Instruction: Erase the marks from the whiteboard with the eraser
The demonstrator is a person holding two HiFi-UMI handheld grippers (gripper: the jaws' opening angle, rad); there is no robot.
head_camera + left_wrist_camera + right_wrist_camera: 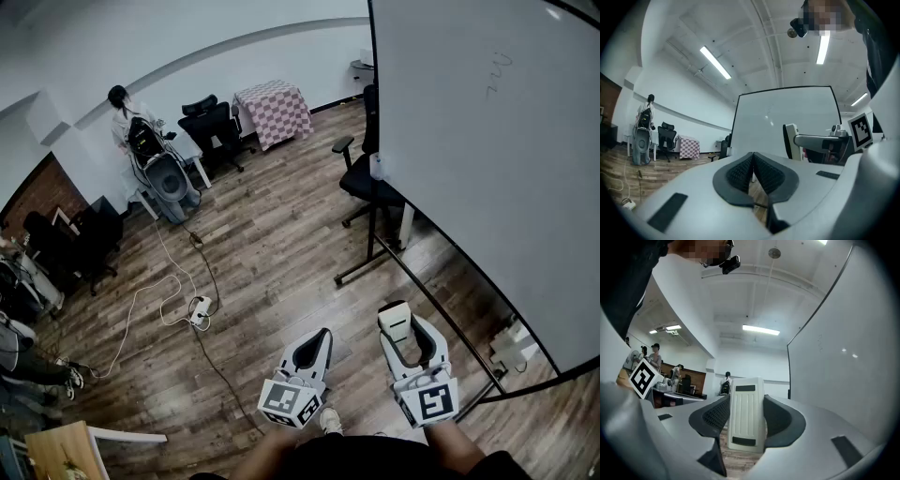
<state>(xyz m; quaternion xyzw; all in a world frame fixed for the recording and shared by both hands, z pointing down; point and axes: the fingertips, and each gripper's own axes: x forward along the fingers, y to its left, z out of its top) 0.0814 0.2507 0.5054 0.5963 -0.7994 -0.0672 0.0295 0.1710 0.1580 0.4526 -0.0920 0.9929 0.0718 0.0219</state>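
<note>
**A:** Tongs, quick?

**B:** Nearest first. Left tongs (753, 169) at 6 o'clock in my head view, pressed together with nothing in them. Right tongs (746, 404) at 5 o'clock, pinching the eraser (746, 425) across its long sides, standing on end.

**A:** How will it handle?

**B:** My guess is light, with a stiff ribbed plastic shell that's a bit slick. I'd squeeze on the sides and leave the wiping face free. Doesn't look fragile.

**A:** And the board?

**B:** Whiteboard (487, 187) stands farther out at 2 o'clock, apart from the eraser. The marks (499, 77) are small faint scribbles high up at 1 o'clock, and I can't read them. No wiping contact yet; I judge a long reach up is needed.
</note>
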